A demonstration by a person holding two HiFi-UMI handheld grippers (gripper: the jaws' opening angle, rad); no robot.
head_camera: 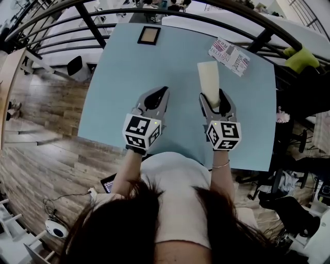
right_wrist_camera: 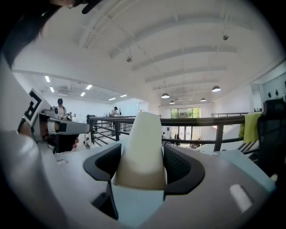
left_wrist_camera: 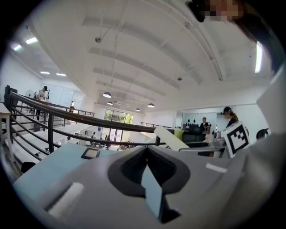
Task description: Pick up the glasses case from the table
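The glasses case (head_camera: 209,77) is a cream, flattened, tapering case. My right gripper (head_camera: 212,96) is shut on its near end, and it juts forward over the light blue table (head_camera: 124,93), lifted off the top. In the right gripper view the case (right_wrist_camera: 140,143) stands between both pads of the right gripper (right_wrist_camera: 142,150). My left gripper (head_camera: 163,93) hovers beside it to the left, jaws shut and empty. In the left gripper view the pads of the left gripper (left_wrist_camera: 146,151) meet with nothing in them, and the case (left_wrist_camera: 170,138) shows off to the right.
A small dark-framed square item (head_camera: 149,35) lies at the table's far edge. A printed leaflet (head_camera: 229,54) lies at the far right corner. A black railing (head_camera: 170,11) curves round behind the table, with a yellow-green cloth (head_camera: 301,58) on it at the right.
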